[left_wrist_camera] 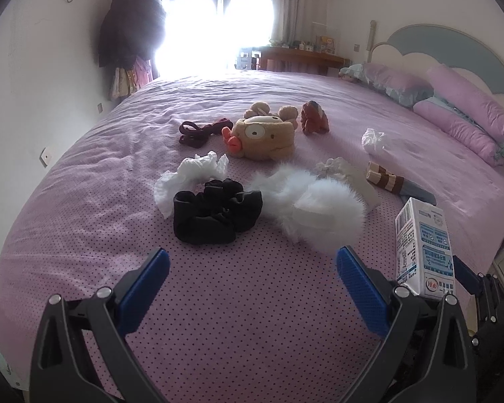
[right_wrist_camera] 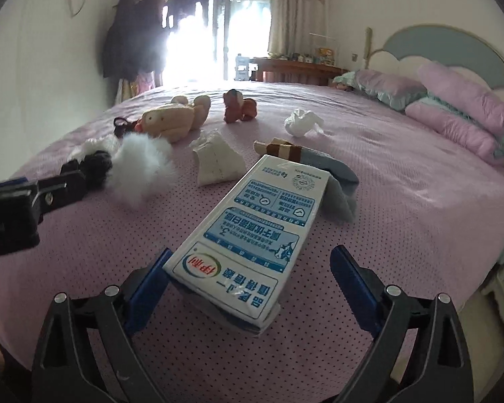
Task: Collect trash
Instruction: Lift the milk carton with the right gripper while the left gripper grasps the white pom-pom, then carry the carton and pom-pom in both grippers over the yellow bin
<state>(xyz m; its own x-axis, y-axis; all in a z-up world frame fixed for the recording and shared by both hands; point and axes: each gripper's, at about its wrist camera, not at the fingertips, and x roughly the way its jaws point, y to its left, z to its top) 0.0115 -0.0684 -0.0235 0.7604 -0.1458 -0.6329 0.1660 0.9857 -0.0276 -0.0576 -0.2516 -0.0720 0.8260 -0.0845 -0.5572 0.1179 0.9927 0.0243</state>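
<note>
1. two sets of tongs over a pink dotted bed (left_wrist_camera: 238, 302), and the milk carton (right_wrist_camera: 252, 231) is the one to watch.
2. right tongs (right_wrist_camera: 250, 265) spread wide apart, the white-and-blue carton lying between the blue fingers (right_wrist_camera: 151, 278); its near end touches the left finger, with a clear gap to the right one. whether the carton rests on the sheet or is lifted, i cannot tell.
3. from the left wrist view the same carton (left_wrist_camera: 425, 248) stands tall at the right, with the right tongs' blue finger just behind it.
4. left tongs (left_wrist_camera: 252, 262) wide apart too, nothing between them, hovering above bare sheet.
5. just ahead of them: a black scrunchie (left_wrist_camera: 215, 215), a white ruffled cloth (left_wrist_camera: 191, 178) behind it, a white fluffy piece (left_wrist_camera: 316, 205) to the right.
6. further up the bed, a tan plush toy (left_wrist_camera: 268, 134) with an orange beak, dark red bands (left_wrist_camera: 201, 131) to its left, a small reddish-brown toy (left_wrist_camera: 314, 117) to its right.
7. crumpled white tissue (right_wrist_camera: 300, 121) sits alone toward the pillows (right_wrist_camera: 453, 110), well apart from the carton.
8. striped brown sock (right_wrist_camera: 285, 149) and a grey-blue sock (right_wrist_camera: 339, 181) lie just beyond the carton's far end; a cream sock (right_wrist_camera: 215, 161) sits left of them.
</note>
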